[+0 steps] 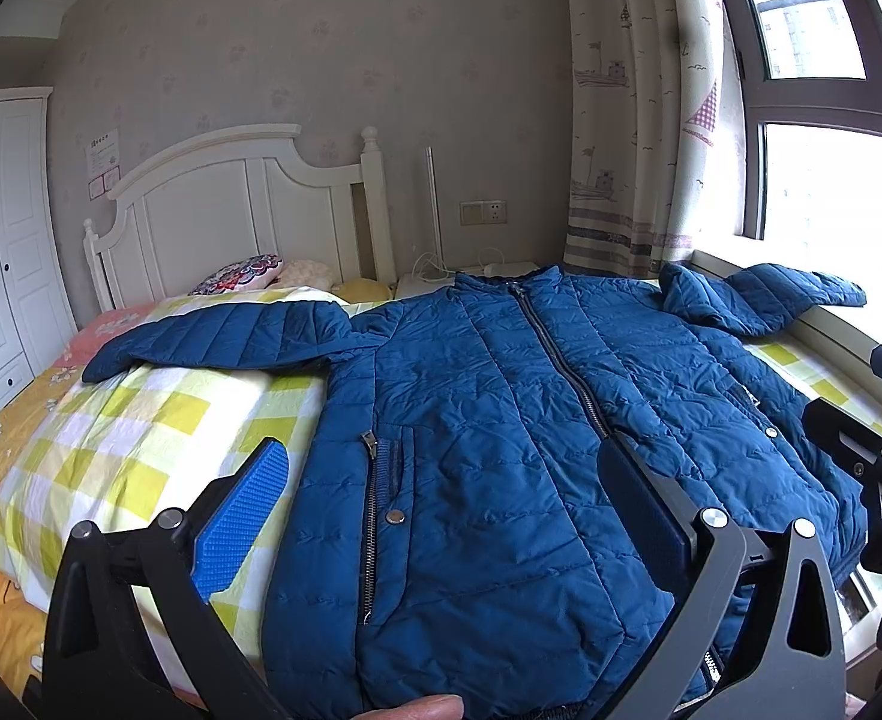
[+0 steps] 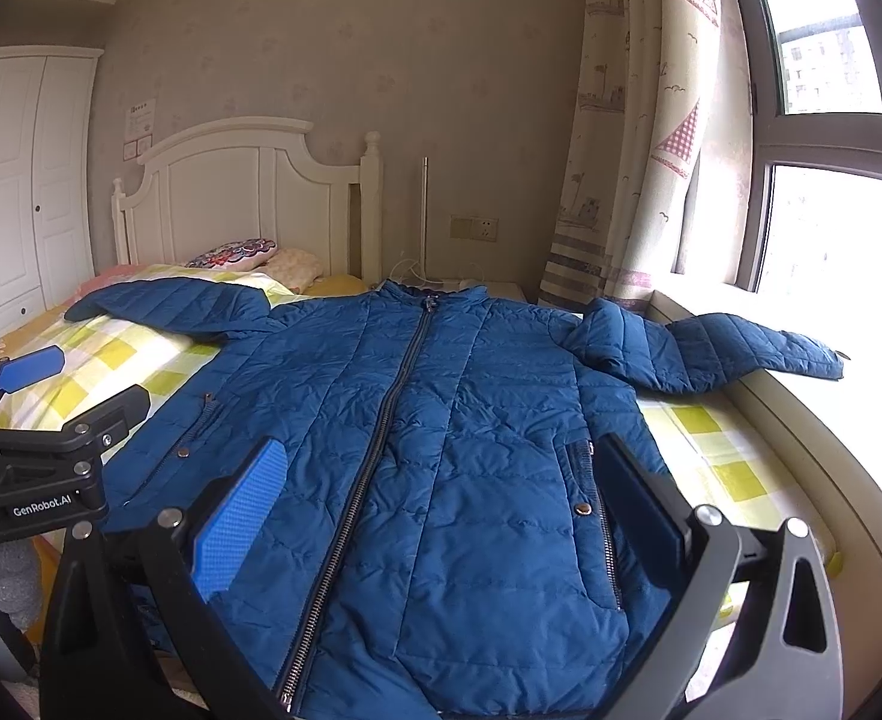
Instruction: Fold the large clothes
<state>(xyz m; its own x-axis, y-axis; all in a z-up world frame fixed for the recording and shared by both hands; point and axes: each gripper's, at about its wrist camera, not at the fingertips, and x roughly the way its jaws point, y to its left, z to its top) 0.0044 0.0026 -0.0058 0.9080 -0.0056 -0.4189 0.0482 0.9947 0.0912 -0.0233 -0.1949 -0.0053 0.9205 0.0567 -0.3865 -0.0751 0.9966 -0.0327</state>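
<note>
Lying zipped and front-up on the checked quilt [image 2: 711,420] of the bed, the blue puffer jacket [image 2: 441,450] spreads both sleeves outward. Left gripper [image 1: 441,516] and right gripper [image 2: 441,516] hover over its hem, jaws wide, empty. Best start: pinch one sleeve [image 2: 741,348] near the cuff and fold it flat across the chest.

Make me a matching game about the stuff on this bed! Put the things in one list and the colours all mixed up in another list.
Things:
1. jacket
2. blanket
3. headboard
4. gripper pad

Colours:
A. white
B. bright blue with little bumps
C. dark blue, quilted
D. yellow and white squares

Pairs: 1-C, 2-D, 3-A, 4-B
</note>
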